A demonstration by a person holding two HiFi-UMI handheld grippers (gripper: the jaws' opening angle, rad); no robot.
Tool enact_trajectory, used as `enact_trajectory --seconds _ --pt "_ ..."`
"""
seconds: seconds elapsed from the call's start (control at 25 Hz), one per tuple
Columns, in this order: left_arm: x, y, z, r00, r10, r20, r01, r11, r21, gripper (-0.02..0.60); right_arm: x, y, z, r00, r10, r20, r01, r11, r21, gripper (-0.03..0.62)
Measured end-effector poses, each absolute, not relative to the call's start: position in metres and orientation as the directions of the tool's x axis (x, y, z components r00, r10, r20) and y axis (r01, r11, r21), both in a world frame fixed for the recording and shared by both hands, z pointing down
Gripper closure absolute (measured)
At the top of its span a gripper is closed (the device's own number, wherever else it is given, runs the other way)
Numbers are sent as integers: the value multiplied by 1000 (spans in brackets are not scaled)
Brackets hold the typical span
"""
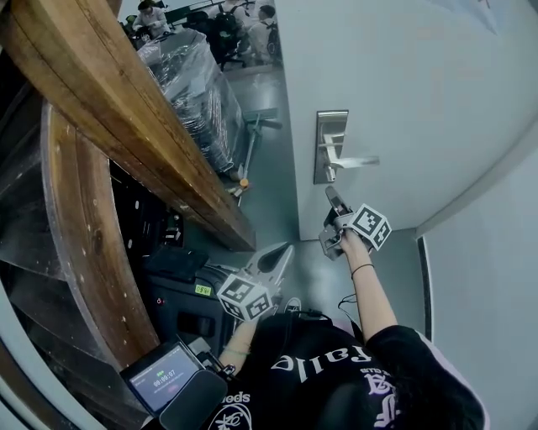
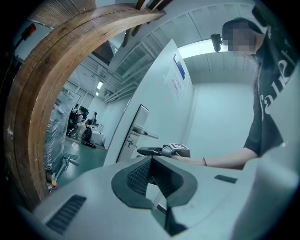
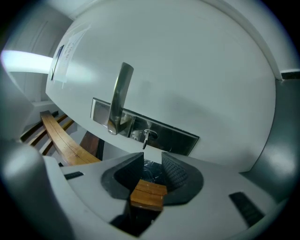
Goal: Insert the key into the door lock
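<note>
A small silver key (image 3: 146,137) sticks out of the keyhole in the steel lock plate (image 3: 164,133) on the white door (image 1: 403,76), beside the lever handle (image 3: 118,98). My right gripper (image 3: 152,159) points at the key from a short way off, open, with nothing between its pads. The head view shows the right gripper (image 1: 333,198) just below the lock plate (image 1: 331,126). My left gripper (image 1: 284,251) hangs lower and to the left, shut and holding nothing. In the left gripper view, my left gripper (image 2: 151,161) looks toward the door and the right gripper (image 2: 143,151).
A curved wooden beam structure (image 1: 126,126) runs along the left. A pallet load wrapped in plastic film (image 1: 197,88) stands behind it, with a broom (image 1: 250,143) leaning nearby. A black device with a lit screen (image 1: 164,378) sits at the lower left. People sit far down the hall (image 1: 151,15).
</note>
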State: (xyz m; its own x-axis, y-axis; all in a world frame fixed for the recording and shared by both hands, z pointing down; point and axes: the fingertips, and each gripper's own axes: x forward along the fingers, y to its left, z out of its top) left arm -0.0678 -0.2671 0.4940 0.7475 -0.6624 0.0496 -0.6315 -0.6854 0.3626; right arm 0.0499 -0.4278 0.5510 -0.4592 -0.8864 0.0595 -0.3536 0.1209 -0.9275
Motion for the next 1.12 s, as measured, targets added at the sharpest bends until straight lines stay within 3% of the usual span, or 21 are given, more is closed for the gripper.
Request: enact_trajectory --seconds 0.24,0.52,0.72,1.12 --pt "-50 -249 491 745 -666 43 -629 -680 376 577 53 -380 541 -518 -852 77 -432 183 -883 491" --pt "-22 -214 490 726 -686 47 -645 -655 392 577 54 -310 517 -599 -798 66 -485 296 -823 546" --pt "-8 -174 496 688 -723 67 -677 -604 421 577 60 -259 505 -644 -756 116 -590 395 -705 561" --pt "-22 -112 509 602 -794 81 -724 -500 475 577 49 -187 506 -706 -698 121 -594 492 -636 568"
